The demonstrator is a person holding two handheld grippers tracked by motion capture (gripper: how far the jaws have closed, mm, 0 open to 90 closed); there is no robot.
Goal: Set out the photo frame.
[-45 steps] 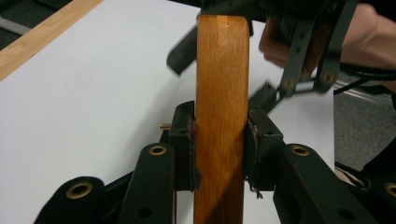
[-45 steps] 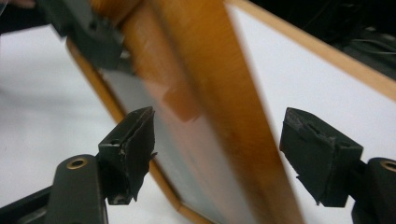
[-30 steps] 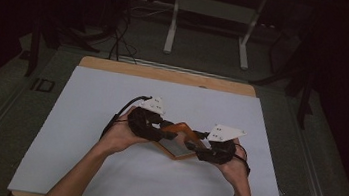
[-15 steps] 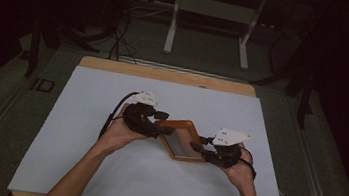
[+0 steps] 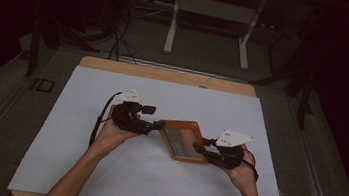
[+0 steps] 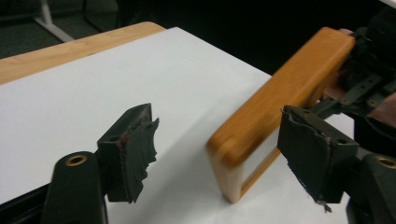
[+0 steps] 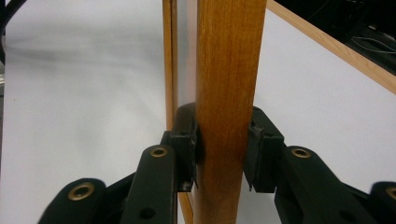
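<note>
A small orange wooden frame (image 5: pixel 183 139) with a grey inner panel sits mid-table on the white sheet. My right gripper (image 5: pixel 202 150) is shut on its right rim, and in the right gripper view the black pads (image 7: pixel 187 140) press both sides of the wooden rim (image 7: pixel 226 70). My left gripper (image 5: pixel 158 124) is at the frame's left corner and is open. In the left gripper view its jaws stand wide apart, and the frame's corner (image 6: pixel 243 140) lies just ahead, close to the right-hand pad (image 6: pixel 313 154), ungripped.
The white sheet (image 5: pixel 82 132) covers most of a wooden table, whose bare far edge (image 5: pixel 165 74) shows behind. A white stand (image 5: pixel 210 12) and cables (image 5: pixel 118 25) are on the dark floor beyond. Both forearms come in from the bottom edge.
The two grippers have drawn apart. The left gripper has let go of the frame and opened. The frame has swung from a tilted diamond to lying flatter, still held by the right gripper.
</note>
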